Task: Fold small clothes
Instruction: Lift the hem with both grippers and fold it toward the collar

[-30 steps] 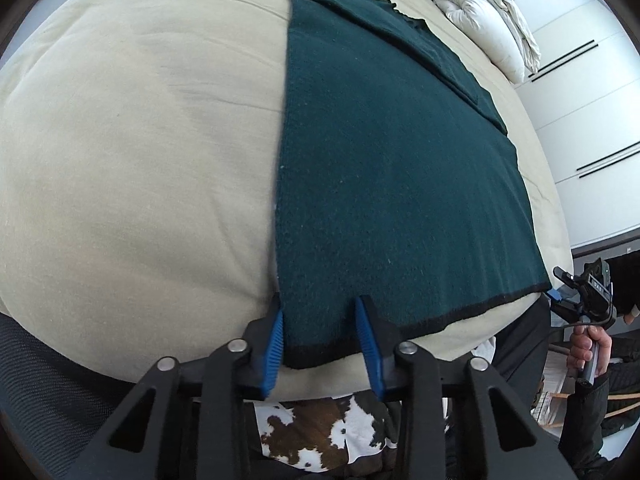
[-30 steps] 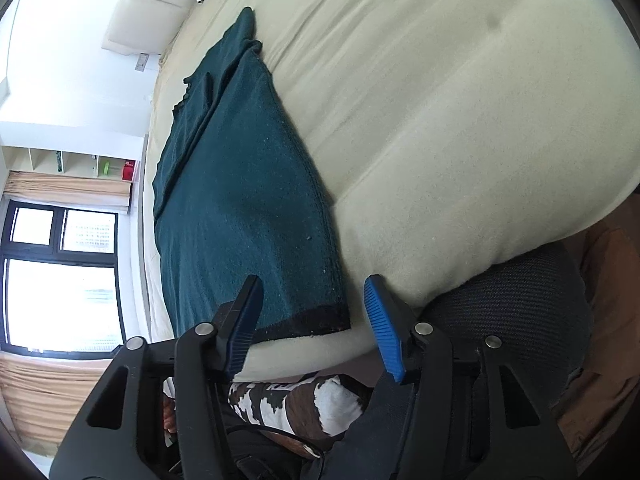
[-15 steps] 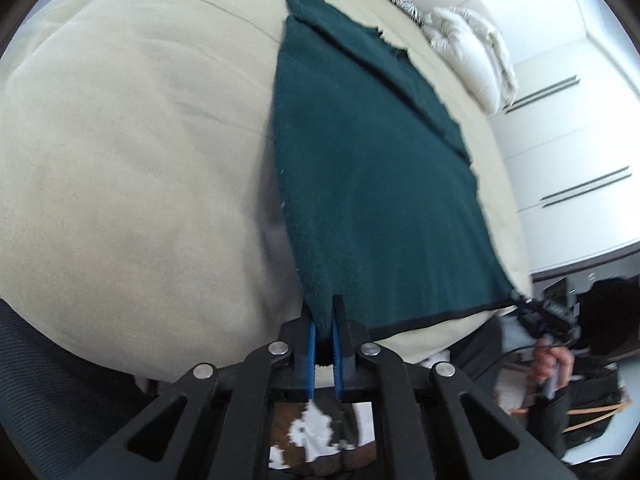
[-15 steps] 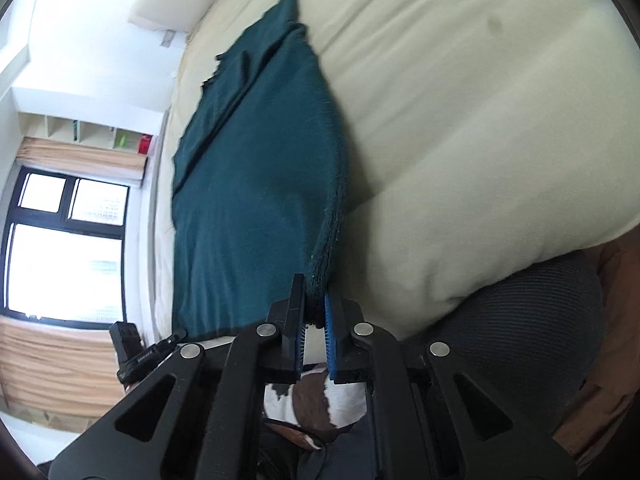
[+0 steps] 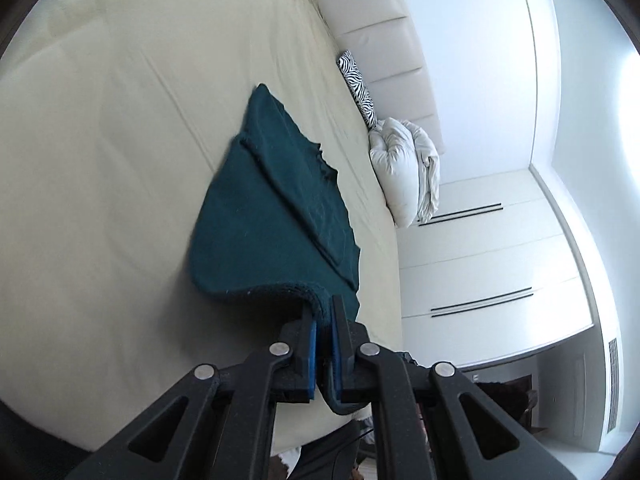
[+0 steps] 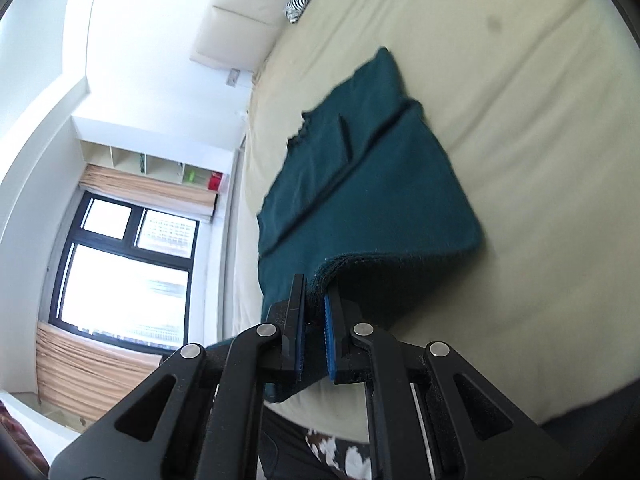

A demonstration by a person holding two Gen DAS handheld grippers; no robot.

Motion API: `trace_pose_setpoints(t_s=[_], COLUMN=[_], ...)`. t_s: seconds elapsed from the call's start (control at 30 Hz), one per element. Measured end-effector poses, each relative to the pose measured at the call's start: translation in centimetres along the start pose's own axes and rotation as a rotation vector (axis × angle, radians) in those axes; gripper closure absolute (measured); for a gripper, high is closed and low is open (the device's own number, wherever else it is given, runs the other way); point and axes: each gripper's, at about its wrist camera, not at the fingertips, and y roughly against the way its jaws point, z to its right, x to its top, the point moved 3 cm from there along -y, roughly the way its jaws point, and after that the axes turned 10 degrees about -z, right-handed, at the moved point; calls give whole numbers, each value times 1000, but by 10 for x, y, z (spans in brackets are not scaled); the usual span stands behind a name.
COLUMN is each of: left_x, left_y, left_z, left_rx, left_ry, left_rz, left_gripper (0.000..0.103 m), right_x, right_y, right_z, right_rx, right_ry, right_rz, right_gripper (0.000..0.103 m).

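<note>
A dark teal garment [image 5: 264,216] lies on the cream bed [image 5: 120,160]. Its near hem is lifted off the bed and curls over the rest of the cloth. My left gripper [image 5: 324,320] is shut on the hem's left corner. My right gripper [image 6: 316,304] is shut on the hem's right corner, with the garment [image 6: 372,184] spread beyond it on the bed [image 6: 520,120]. The far end of the garment, with its folded-in sleeves, stays flat on the bed.
A white bundled duvet [image 5: 404,172] and a zebra-print pillow [image 5: 358,88] lie at the bed's head by the padded headboard [image 5: 384,40]. White wardrobe doors [image 5: 480,256] stand on one side, a window [image 6: 120,272] on the other. A cowhide rug [image 6: 340,452] lies below.
Both grippers closed on the near hem corners, then lifted them and carried them forward over the garment, toward the head of the bed. The near half now curls up off the bed.
</note>
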Motion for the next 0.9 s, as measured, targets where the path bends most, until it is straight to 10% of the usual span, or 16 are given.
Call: trace_pose_setpoints(t_s=[0.9], left_x=[266], left_y=[-138], left_z=[6], left_rx=[129], left_ry=[-3], left_rz=[98], left_gripper=[95], right_x=[278], right_y=[-122], right_z=[3], right_rx=[-206], right_ry=[-36], right_rz=[214], right_gripper=[96])
